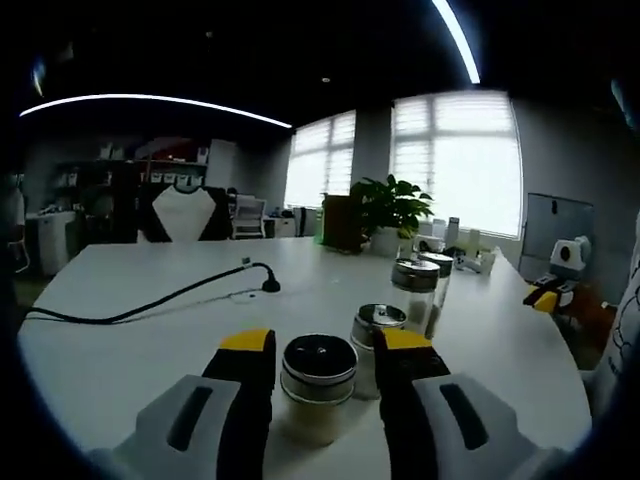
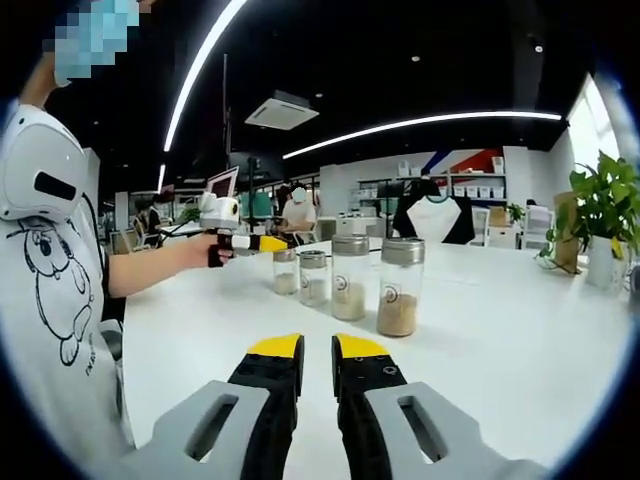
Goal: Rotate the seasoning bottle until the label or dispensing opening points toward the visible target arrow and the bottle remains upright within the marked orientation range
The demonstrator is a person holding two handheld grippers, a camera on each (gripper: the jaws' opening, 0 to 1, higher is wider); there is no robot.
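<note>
**Seasoning bottle sits between the left jaws, ready for the turn**

Seasoning bottle (image 1: 318, 385), a short glass jar with a dark metal lid and pale contents, stands upright on the white table (image 1: 130, 360) right between the yellow-tipped jaws of the left gripper (image 1: 325, 350). The jaws are spread and flank the lid on both sides; whether they already touch the glass cannot be told. Three more jars stand close behind it, the nearest one (image 1: 377, 330) just beside the right-hand jaw. No target arrow can be made out on the table.

In the right gripper view, the right gripper (image 2: 318, 352) hovers low over the table with its jaws nearly pressed together and nothing between them, well apart from the row of four jars (image 2: 345, 278).

To do the turn well, the left jaws should probably close squarely on the lid or shoulder, then twist about the bottle's own axis without lifting or tilting it. The main risk seems to be nudging the neighbouring jar.
</note>
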